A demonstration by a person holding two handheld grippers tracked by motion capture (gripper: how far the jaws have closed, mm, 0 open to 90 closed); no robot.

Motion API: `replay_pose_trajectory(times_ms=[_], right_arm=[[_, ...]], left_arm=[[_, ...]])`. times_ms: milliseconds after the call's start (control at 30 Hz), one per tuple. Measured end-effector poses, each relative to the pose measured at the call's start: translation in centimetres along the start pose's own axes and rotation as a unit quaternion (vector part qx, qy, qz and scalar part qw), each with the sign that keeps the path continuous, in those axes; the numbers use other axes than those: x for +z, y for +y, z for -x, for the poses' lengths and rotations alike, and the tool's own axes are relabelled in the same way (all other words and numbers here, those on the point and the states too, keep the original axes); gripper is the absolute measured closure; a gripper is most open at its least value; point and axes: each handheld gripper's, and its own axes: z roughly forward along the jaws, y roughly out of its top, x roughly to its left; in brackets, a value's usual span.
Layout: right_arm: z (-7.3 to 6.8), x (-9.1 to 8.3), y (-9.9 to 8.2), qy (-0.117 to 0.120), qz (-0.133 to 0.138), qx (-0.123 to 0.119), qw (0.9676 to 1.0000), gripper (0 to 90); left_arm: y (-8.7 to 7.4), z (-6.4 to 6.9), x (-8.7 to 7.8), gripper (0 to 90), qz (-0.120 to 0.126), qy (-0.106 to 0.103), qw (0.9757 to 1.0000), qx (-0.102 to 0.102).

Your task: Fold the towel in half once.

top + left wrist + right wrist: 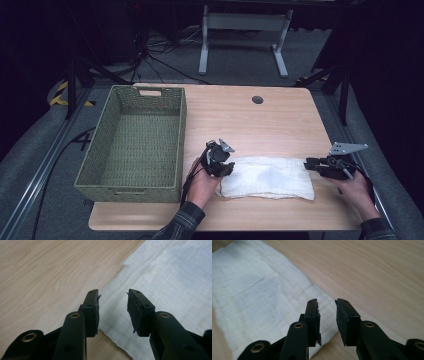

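A folded white cloth [267, 178] lies flat on the wooden table [250, 115], near its front edge. My left gripper [226, 167] hovers at the cloth's left end, open, its jaws straddling the cloth's edge [112, 312] with nothing pinched. My right gripper [311, 163] sits at the cloth's right end, also open, its jaws over the cloth's corner [327, 315]. The white cloth [170, 282] spreads ahead and to the right in the left gripper view. In the right gripper view the cloth [254, 297] stretches away to the left.
A green woven basket [170, 150] stands empty on the table's left side, close to my left hand. A small round hole [257, 99] marks the table's far middle. A white desk frame [245, 30] stands on the floor beyond.
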Motion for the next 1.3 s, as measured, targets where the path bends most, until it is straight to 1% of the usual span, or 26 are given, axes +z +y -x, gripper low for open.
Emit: replay_pose_trajectory(times_ms=[33, 67, 100, 133, 167, 233, 267, 333, 433, 467, 500, 567, 600, 633, 667, 733, 767, 833, 900, 933, 967, 1033, 1133, 1167, 1200, 1300], right_arm=[[0.5, 0.3, 0.2, -0.007, -0.001, 0.004, 1.0, 71.4], [1.2, 0.8, 0.3, -0.013, -0.005, 0.011, 0.9998, 71.4], [1.2, 0.8, 0.3, -0.013, -0.005, 0.011, 0.9998, 71.4], [1.6, 1.0, 0.3, -0.016, -0.007, 0.01, 0.9998, 71.4], [2.0, 1.4, 0.3, -0.017, -0.011, 0.018, 0.9996, 71.4], [2.5, 1.8, 0.1, -0.016, -0.015, 0.022, 0.9995, 71.4], [2.8, 2.3, 0.0, -0.012, -0.017, 0.024, 0.9995, 71.5], [3.0, 2.7, -0.1, -0.01, -0.021, 0.023, 0.9995, 71.5], [3.1, 3.0, -0.1, -0.006, -0.027, 0.019, 0.9994, 71.9], [2.9, 3.2, -0.1, -0.007, -0.037, 0.014, 0.9992, 73.2], [2.8, 3.3, -0.2, -0.006, -0.036, 0.014, 0.9992, 74.7], [2.8, 3.3, -0.2, -0.004, -0.036, 0.013, 0.9993, 78.0], [2.8, 3.3, -0.2, -0.004, -0.036, 0.013, 0.9993, 78.0], [2.7, 3.3, -0.2, -0.001, -0.036, 0.014, 0.9993, 80.7], [2.6, 3.3, -0.2, 0.002, -0.036, 0.014, 0.9993, 84.6], [2.5, 3.3, -0.2, 0.002, -0.036, 0.011, 0.9993, 85.1], [2.5, 3.3, -0.2, 0.001, -0.037, 0.01, 0.9993, 85.5], [2.5, 3.3, -0.2, 0.0, -0.036, 0.01, 0.9993, 86.2], [2.4, 3.3, -0.2, -0.003, -0.036, 0.007, 0.9993, 86.7], [2.5, 3.2, -0.2, -0.006, -0.036, 0.008, 0.9993, 86.9], [2.5, 3.2, -0.2, -0.007, -0.036, 0.007, 0.9993, 87.1], [2.6, 3.1, -0.2, -0.012, -0.036, 0.009, 0.9992, 87.2], [2.8, 2.8, -0.1, -0.018, -0.027, 0.011, 0.9994, 87.2], [2.8, 2.8, -0.1, -0.018, -0.027, 0.011, 0.9994, 87.2], [2.9, 2.7, -0.1, -0.02, -0.026, 0.011, 0.9994, 87.2], [3.2, 2.5, 0.2, -0.024, -0.018, 0.013, 0.9995, 87.2]], left_arm=[[0.1, -0.1, 0.1, 61.8, 0.001, 0.004, 1.0, 0.002], [0.1, -0.5, 0.4, 61.7, 0.002, 0.011, 0.9999, -0.003], [0.1, -0.5, 0.4, 61.7, 0.002, 0.011, 0.9999, -0.003], [0.1, -0.7, 0.5, 61.7, -0.001, 0.013, 0.9999, -0.011], [0.1, -0.9, 0.6, 61.7, 0.0, 0.013, 0.9999, -0.01], [0.1, -1.3, 0.8, 61.5, -0.001, 0.015, 0.9996, -0.022], [0.0, -1.6, 0.9, 61.0, -0.004, 0.016, 0.9995, -0.025], [-0.1, -1.9, 1.1, 60.3, -0.01, 0.015, 0.9993, -0.033], [-0.2, -2.1, 1.2, 59.5, -0.011, 0.014, 0.9992, -0.036], [-0.3, -2.2, 1.3, 59.4, -0.012, 0.01, 0.999, -0.041], [-0.3, -2.4, 1.5, 59.4, -0.013, 0.007, 0.9989, -0.044], [-0.4, -2.5, 1.8, 59.4, -0.019, 0.008, 0.9988, -0.045], [-0.4, -2.5, 1.8, 59.6, -0.019, 0.008, 0.9988, -0.045], [-0.5, -2.6, 2.0, 59.6, -0.024, 0.003, 0.9984, -0.051], [-0.6, -2.7, 2.1, 61.2, -0.027, 0.004, 0.9984, -0.05], [-0.7, -2.8, 2.2, 63.7, -0.03, 0.001, 0.9981, -0.054], [-0.7, -2.9, 2.3, 63.7, -0.033, -0.004, 0.9979, -0.055], [-0.7, -2.9, 2.4, 68.6, -0.036, -0.004, 0.998, -0.051], [-0.7, -2.9, 2.5, 77.3, -0.035, -0.006, 0.998, -0.052], [-0.5, -2.8, 2.5, 80.6, -0.042, -0.014, 0.9979, -0.046], [-0.5, -2.7, 2.5, 83.3, -0.043, -0.013, 0.9979, -0.046], [-0.3, -2.7, 2.5, 84.8, -0.046, -0.016, 0.9978, -0.045], [-0.1, -2.8, 2.3, 85.3, -0.035, -0.012, 0.9982, -0.047], [-0.1, -2.8, 2.3, 85.4, -0.035, -0.012, 0.9982, -0.047], [0.0, -2.9, 2.2, 85.4, -0.03, -0.012, 0.9983, -0.047], [0.4, -3.0, 2.1, 85.4, -0.014, -0.007, 0.9983, -0.057]])
